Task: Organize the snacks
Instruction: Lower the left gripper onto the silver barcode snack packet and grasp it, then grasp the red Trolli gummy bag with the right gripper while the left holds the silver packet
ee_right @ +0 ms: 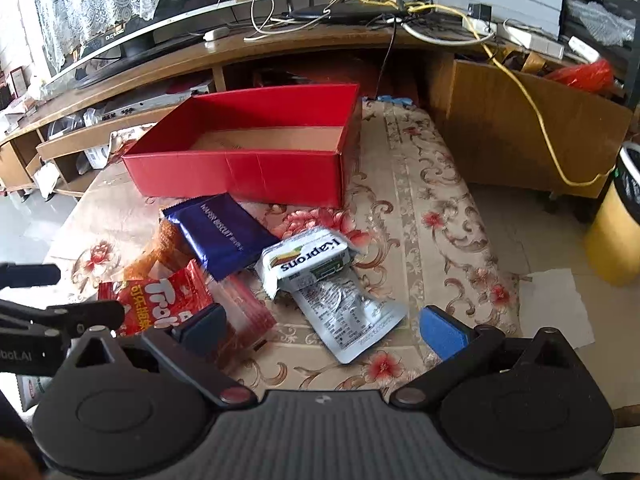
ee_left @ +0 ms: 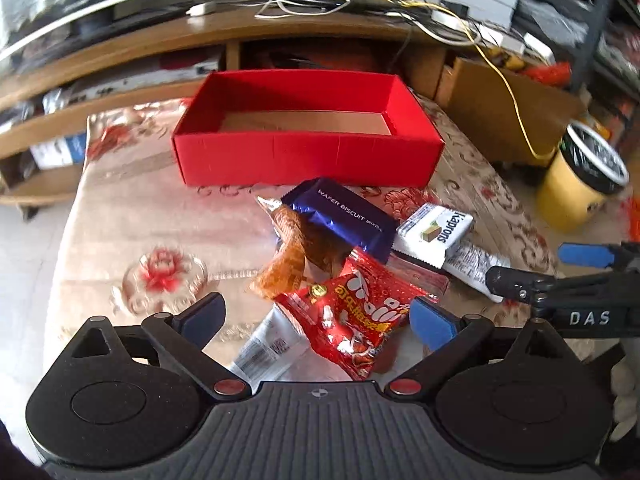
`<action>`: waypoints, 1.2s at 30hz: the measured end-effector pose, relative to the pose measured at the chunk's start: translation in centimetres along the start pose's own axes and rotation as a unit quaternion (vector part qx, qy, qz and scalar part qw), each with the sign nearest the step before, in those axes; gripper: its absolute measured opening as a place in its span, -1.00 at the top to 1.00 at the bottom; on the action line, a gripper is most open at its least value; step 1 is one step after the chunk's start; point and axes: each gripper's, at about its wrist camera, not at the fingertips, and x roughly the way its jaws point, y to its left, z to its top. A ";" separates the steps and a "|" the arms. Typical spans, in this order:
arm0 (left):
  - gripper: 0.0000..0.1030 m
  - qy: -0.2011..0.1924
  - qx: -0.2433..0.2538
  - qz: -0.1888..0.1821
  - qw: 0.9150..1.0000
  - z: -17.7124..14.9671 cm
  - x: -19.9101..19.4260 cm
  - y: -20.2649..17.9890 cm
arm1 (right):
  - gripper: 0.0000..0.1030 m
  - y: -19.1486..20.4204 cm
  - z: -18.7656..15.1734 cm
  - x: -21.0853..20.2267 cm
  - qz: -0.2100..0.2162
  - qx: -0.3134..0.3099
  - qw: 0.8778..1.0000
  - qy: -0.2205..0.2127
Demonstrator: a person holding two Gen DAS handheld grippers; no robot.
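Snack pile [ee_left: 344, 264] lies on the patterned cloth [ee_left: 132, 216], just before the empty red box [ee_left: 308, 156]. Left gripper [ee_left: 316, 316] and right gripper [ee_right: 320, 328]: fingers wide, holding nothing. Step: first pick. Next: close on one packet

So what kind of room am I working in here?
Most likely a home living room: a television on a long wooden media console, a router with tangled cables, and a floral-clothed table.

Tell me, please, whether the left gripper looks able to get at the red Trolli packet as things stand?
Probably yes: the left gripper is open, and the red Trolli packet lies uppermost between its fingers, nothing covering it.
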 end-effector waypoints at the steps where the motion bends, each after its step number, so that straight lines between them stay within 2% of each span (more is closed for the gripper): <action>1: -0.96 0.002 0.004 0.001 1.000 0.0 0.0 0.1 | -0.90 0.1 -0.1 0.0 0.003 -0.004 1.000 0.002; 6: -0.96 0.029 0.064 -0.013 0.997 -0.9 0.0 0.4 | -0.90 0.3 -0.1 0.3 0.010 -0.009 1.000 0.009; 11: -0.98 0.051 0.153 -0.018 0.987 -2.0 -0.1 0.4 | -0.90 0.9 -0.1 0.6 0.012 -0.018 1.000 0.016; 18: -0.98 0.097 0.204 -0.042 0.973 -2.7 2.0 0.7 | -0.90 2.1 -0.1 1.3 0.017 -0.032 0.999 0.030; 19: -0.97 0.103 0.206 -0.043 0.972 -2.8 2.2 0.8 | -0.90 2.3 -0.1 1.4 0.019 -0.033 0.999 0.032; 21: -0.76 0.117 0.204 -0.046 0.971 -3.1 2.8 1.0 | -0.90 2.5 0.0 1.6 0.026 -0.033 0.998 0.037; 22: -0.74 0.122 0.204 -0.041 0.970 -3.2 3.0 1.0 | -0.90 2.5 0.0 1.7 0.031 -0.031 0.998 0.040; 25: -0.55 0.118 0.183 -0.054 0.975 -3.0 2.8 1.7 | -0.90 2.8 0.3 1.8 0.052 -0.016 0.997 0.055; 28: -0.31 0.116 0.145 -0.070 0.980 -2.6 2.8 2.5 | -0.90 2.9 0.4 1.7 0.090 0.015 0.993 0.076; 32: -0.26 0.112 0.116 -0.079 0.984 -2.6 2.6 3.2 | -0.89 3.4 0.4 2.0 0.135 0.066 0.982 0.110; 36: -0.19 0.102 0.089 -0.075 0.988 -2.4 2.1 3.9 | -0.86 4.3 0.7 2.8 0.150 0.092 0.975 0.134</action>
